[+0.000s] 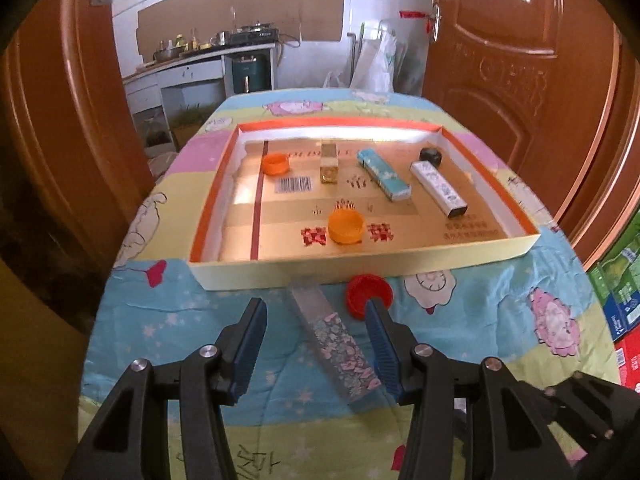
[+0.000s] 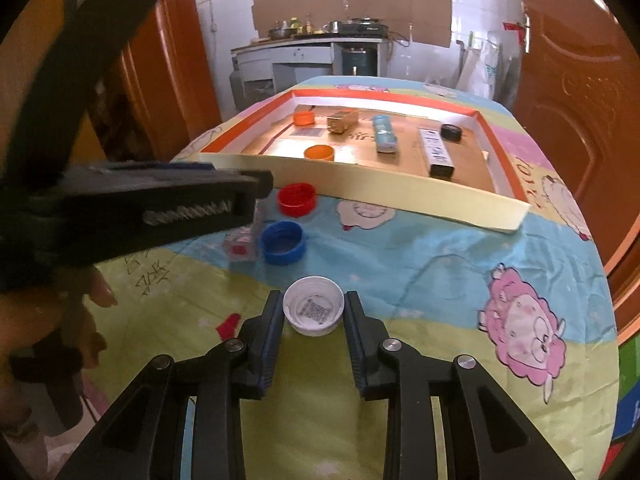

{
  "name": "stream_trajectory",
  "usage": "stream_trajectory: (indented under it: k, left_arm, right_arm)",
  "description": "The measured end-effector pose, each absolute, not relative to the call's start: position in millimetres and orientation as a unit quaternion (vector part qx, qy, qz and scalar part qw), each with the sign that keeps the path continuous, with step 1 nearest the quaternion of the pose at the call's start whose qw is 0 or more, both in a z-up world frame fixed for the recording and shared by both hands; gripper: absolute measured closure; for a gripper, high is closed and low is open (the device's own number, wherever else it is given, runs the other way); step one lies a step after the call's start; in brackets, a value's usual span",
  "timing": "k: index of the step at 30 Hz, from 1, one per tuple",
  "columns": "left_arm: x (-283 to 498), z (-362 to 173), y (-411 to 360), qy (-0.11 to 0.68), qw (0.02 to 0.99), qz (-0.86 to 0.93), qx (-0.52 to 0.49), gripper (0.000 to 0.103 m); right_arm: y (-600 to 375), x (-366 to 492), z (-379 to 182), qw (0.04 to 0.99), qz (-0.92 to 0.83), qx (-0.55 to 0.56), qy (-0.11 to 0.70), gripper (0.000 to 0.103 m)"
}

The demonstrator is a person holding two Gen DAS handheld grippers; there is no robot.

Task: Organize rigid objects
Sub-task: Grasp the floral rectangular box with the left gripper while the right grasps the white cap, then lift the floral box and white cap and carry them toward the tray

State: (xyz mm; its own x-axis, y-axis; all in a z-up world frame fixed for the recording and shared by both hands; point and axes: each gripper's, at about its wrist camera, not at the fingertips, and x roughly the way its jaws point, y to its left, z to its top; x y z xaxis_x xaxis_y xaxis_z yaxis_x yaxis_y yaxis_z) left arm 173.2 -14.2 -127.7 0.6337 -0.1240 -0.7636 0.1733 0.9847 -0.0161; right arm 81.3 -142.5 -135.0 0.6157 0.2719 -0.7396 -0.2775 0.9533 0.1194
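Observation:
In the right wrist view my right gripper (image 2: 314, 299) is shut on a white bottle cap (image 2: 314, 312) that lies open side up on the cloth, a pad against each side of it. My left gripper (image 1: 315, 307) is open and straddles a long clear box with a floral print (image 1: 334, 342), with neither finger touching it. The floral box (image 2: 240, 246) is partly hidden under the left gripper (image 2: 224, 196) in the right wrist view. A red cap (image 1: 368, 294) lies by the left gripper's right fingertip. A blue cap (image 2: 282, 243) sits beside the box.
A shallow cardboard tray (image 1: 320, 274) lies just beyond and holds two orange caps (image 1: 346, 226), a gold box (image 1: 329, 166), a teal box (image 1: 383, 174), a white box (image 1: 438, 188) and a black cap (image 1: 431, 156). A person's hand (image 2: 96, 292) holds the left gripper. Brown doors flank the table.

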Motion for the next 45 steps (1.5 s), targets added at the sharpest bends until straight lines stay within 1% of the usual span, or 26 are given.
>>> stream_trajectory:
  k: [5, 8, 9, 11, 12, 13, 14, 16, 20, 34, 45]
  left_arm:
    - [175.5, -142.9, -16.6, 0.447, 0.891, -0.071, 0.035, 0.052]
    - [173.6, -144.1, -12.1, 0.447, 0.892, -0.067, 0.023, 0.053]
    - [173.7, -143.4, -11.2, 0.448, 0.891, -0.064, 0.023, 0.055]
    - [174.6, -142.3, -10.1, 0.452, 0.889, -0.063, 0.022, 0.066]
    - [175.1, -142.3, -8.8, 0.455, 0.888, -0.065, 0.018, 0.068]
    - [175.7, -142.5, -7.9, 0.456, 0.887, -0.068, 0.015, 0.072]
    - [175.4, -142.5, -6.7, 0.456, 0.887, -0.075, 0.009, 0.079]
    - [174.3, -142.9, -7.7, 0.455, 0.887, -0.076, 0.013, 0.081]
    - [169.9, -143.6, -10.7, 0.447, 0.890, -0.079, 0.026, 0.082]
    - [158.3, -131.6, -7.6, 0.427, 0.900, -0.090, 0.016, 0.083]
    - [167.4, -144.1, -4.9, 0.447, 0.890, -0.087, 0.019, 0.083]
  right_arm:
    - [-157.4, 79.3, -137.0, 0.899, 0.153, 0.017, 0.411, 0.072]
    - [-163.2, 78.5, -138.8, 0.899, 0.152, 0.028, 0.410, 0.072]
    - [-164.8, 78.9, -139.0, 0.899, 0.152, 0.031, 0.410, 0.072]
    - [-167.7, 79.1, -140.0, 0.898, 0.152, 0.036, 0.410, 0.072]
    - [-168.7, 78.8, -140.1, 0.898, 0.153, 0.038, 0.410, 0.072]
    - [-168.6, 78.6, -140.0, 0.899, 0.153, 0.038, 0.409, 0.072]
    - [-168.5, 78.2, -139.9, 0.899, 0.153, 0.039, 0.409, 0.072]
    - [-169.4, 77.6, -140.1, 0.899, 0.154, 0.040, 0.409, 0.072]
    - [-169.2, 76.9, -140.4, 0.899, 0.153, 0.043, 0.408, 0.072]
    - [-169.1, 74.3, -134.9, 0.902, 0.148, 0.036, 0.404, 0.072]
    - [-166.1, 72.5, -132.2, 0.901, 0.148, 0.034, 0.406, 0.072]
